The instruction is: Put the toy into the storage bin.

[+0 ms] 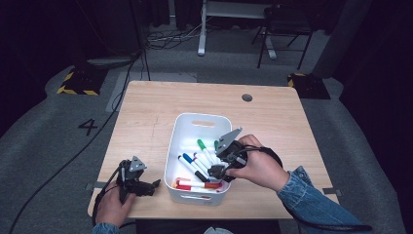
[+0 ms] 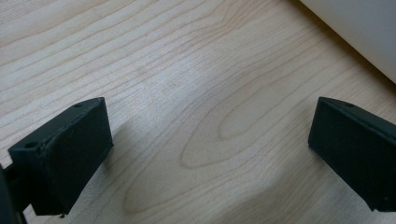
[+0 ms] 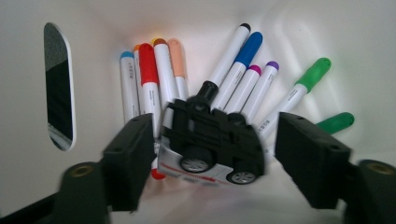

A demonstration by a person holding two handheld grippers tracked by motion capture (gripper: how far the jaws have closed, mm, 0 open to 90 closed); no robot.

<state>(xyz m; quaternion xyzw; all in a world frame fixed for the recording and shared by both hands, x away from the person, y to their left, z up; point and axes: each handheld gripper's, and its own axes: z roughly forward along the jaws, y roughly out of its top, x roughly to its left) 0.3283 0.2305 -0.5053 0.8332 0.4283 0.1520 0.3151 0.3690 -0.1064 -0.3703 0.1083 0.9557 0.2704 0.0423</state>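
— Black jaws of the right gripper (image 3: 210,154) rise closest in the right gripper view, and between them sits a toy car (image 3: 210,144), tipped on its side with its wheels showing. What's the grip?

— Released, I'd say: the left jaw is at the car's edge, the right one stands apart from it. Behind the car lie markers (image 3: 233,74) fanned over the floor of the white bin (image 3: 28,93) (red, blue, purple and green caps among them).

— And the left gripper view?

— Its jaws are spread wide over the bare wooden table (image 2: 196,93), nothing between them; a white corner of the bin shows at upper right.

— From the high view?

— The left gripper (image 1: 141,186) rests near the table's front edge, just left of the bin. The right gripper reaches down into the bin, low over the markers.
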